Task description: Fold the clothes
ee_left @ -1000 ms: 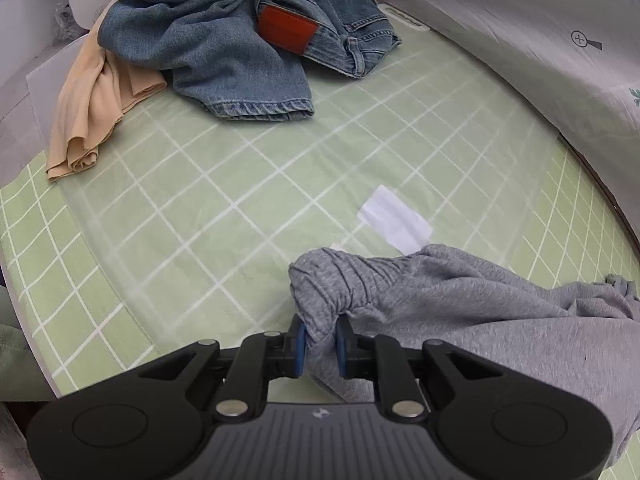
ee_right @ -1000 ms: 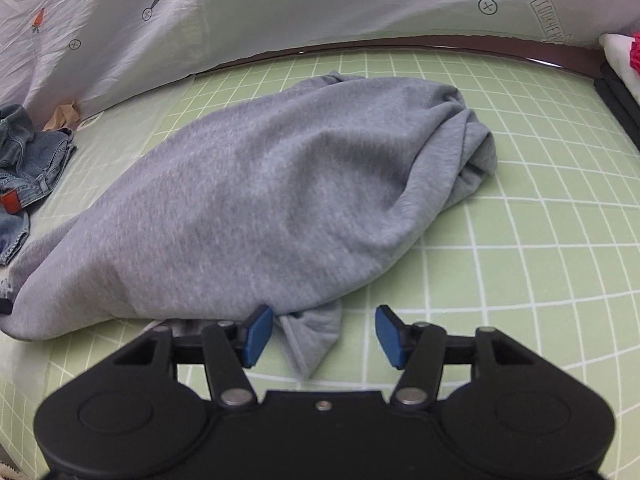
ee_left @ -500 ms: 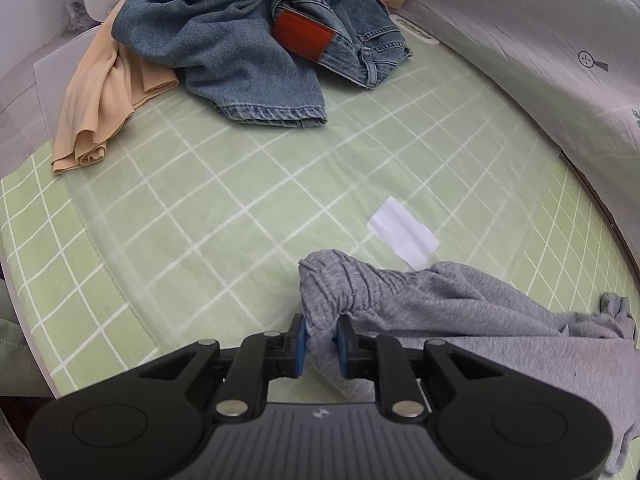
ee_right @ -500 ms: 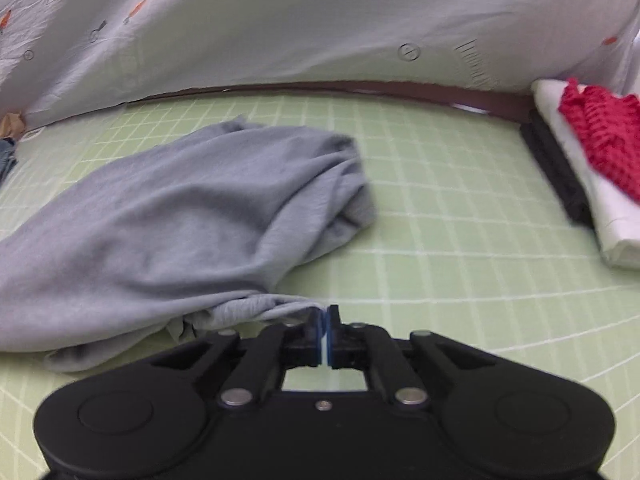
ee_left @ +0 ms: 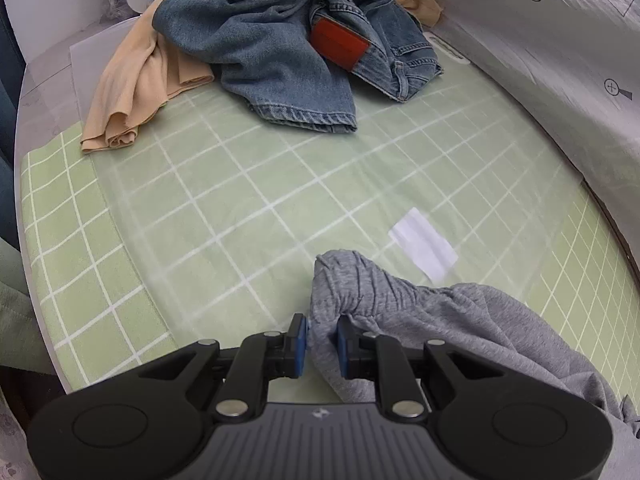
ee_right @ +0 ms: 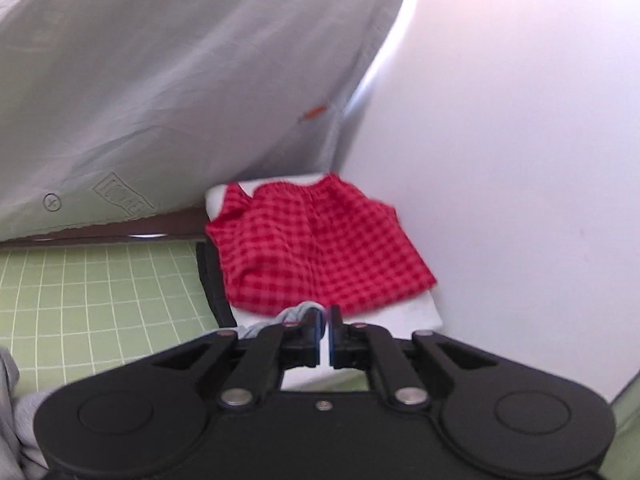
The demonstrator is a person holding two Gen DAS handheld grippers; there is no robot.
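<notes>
On the green checked table cover [ee_left: 224,216], the grey garment [ee_left: 460,320] is stretched between two hand-held grippers, its bunched elastic end rising just in front of the left gripper [ee_left: 321,338], whose blue pads are clamped on that fold. A second ago the right gripper [ee_right: 324,338] stood open beside a loose grey corner at the garment's near edge; half a second ago it had closed on that corner, and now it has swung up and away toward the right end of the table, jaws nearly together with a tuft of grey cloth [ee_right: 296,314] showing at its left finger. Its view, blurred by the motion, now faces a folded red checked garment [ee_right: 320,248] lying on a white board [ee_right: 416,312] against the wall. The left grip has barely shifted over the same span, though the grey cloth beside it lies flatter and longer than before. That suggests the garment is being pulled out to its full length, an early step before any fold is made. Beyond, well apart from the work, a heap of blue jeans [ee_left: 288,40] and a tan garment [ee_left: 136,92] waits at the far end.
</notes>
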